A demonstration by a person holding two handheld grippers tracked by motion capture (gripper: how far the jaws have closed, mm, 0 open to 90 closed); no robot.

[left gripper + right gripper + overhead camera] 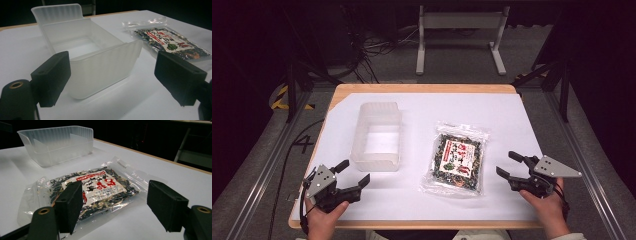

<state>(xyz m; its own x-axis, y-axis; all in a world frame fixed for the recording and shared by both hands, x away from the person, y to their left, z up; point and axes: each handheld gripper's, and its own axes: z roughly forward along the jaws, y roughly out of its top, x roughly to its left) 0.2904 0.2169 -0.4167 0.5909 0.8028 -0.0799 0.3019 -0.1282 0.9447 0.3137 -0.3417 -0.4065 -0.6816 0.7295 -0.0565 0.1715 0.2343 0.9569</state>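
Tools (pixel 352 173) (pixel 508 163) wide open, empty-jawed

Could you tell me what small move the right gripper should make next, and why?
Probably ease the right gripper forward to the packet. Its jaws stand open and empty, aimed at the packet's near edge, which lies flat on the white sheet beside the empty plastic box.
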